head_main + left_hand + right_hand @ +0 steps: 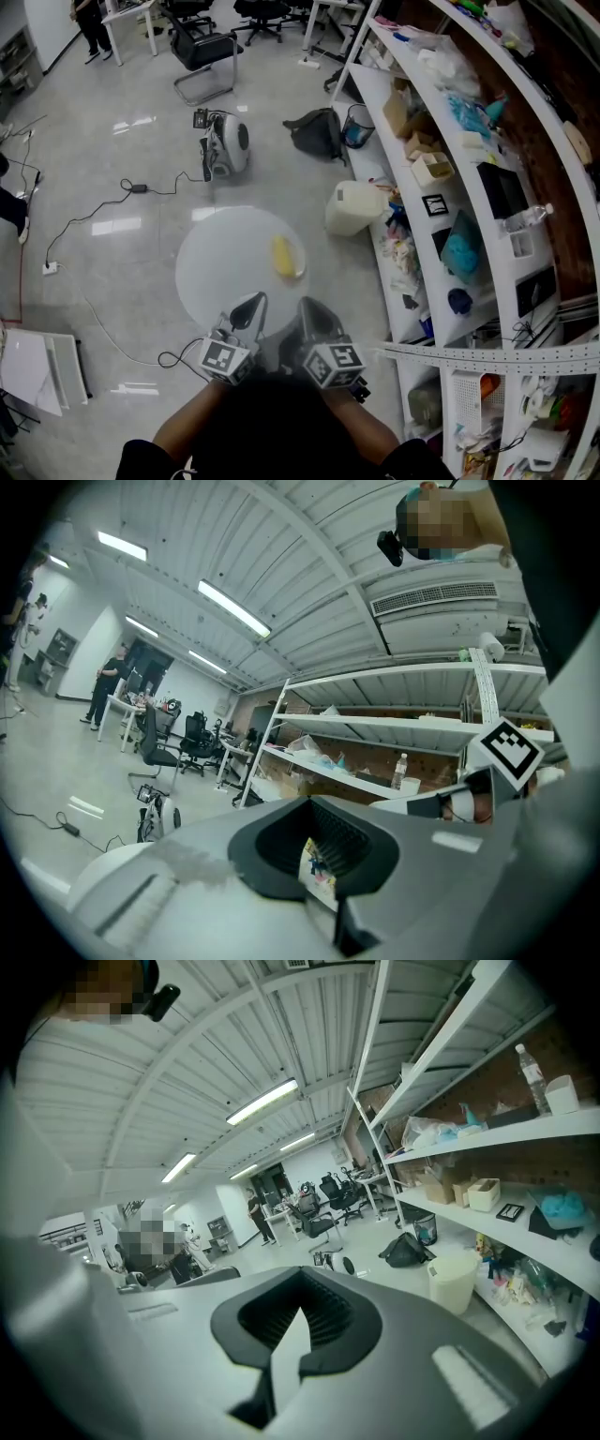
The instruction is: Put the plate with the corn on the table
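Observation:
A yellow corn cob point(284, 255) lies on a white plate point(300, 269), which rests on the round white table point(216, 267), right of the table's middle. My left gripper point(252, 307) and right gripper point(315, 315) are side by side over the table's near edge, short of the plate, and both point toward it. Each has its jaws together with nothing between them. In the left gripper view the left gripper point(314, 860) points level at the shelves. The right gripper point(295, 1330), in its own view, points out across the room. Neither gripper view shows the plate.
A long white shelving unit point(441, 187) full of items runs along the right. A white container point(354, 207) stands on the floor between shelf and table. A black bag point(314, 131), a small white machine point(226, 142), cables point(84, 217) and office chairs point(202, 47) are beyond. A person point(92, 23) stands far back.

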### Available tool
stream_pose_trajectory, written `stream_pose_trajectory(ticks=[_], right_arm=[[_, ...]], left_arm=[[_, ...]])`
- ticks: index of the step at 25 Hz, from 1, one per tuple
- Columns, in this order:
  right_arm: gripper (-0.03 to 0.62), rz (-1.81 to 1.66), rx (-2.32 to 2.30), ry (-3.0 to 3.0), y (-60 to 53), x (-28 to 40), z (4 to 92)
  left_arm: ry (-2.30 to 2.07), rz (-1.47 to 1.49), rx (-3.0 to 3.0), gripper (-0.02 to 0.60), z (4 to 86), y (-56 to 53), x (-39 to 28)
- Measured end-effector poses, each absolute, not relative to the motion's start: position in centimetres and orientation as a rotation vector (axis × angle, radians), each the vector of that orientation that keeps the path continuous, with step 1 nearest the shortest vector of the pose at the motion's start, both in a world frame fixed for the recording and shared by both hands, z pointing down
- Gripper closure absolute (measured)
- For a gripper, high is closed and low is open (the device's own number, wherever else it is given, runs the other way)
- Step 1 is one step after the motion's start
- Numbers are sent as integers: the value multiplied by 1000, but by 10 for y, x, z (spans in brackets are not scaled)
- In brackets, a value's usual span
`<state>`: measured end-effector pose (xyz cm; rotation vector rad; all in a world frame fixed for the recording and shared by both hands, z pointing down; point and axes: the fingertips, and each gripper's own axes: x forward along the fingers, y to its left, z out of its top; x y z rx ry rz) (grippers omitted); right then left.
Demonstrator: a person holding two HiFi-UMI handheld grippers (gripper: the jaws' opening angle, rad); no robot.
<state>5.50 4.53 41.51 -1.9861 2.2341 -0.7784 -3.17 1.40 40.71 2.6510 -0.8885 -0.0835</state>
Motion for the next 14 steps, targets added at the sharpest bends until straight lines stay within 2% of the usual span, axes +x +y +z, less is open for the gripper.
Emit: stream_pose_trajectory(ticks=[14], right_arm=[[586,-748,-1952,2282,34,46,410]], left_arm=[[-905,-87,2655,577,404,7,-38]])
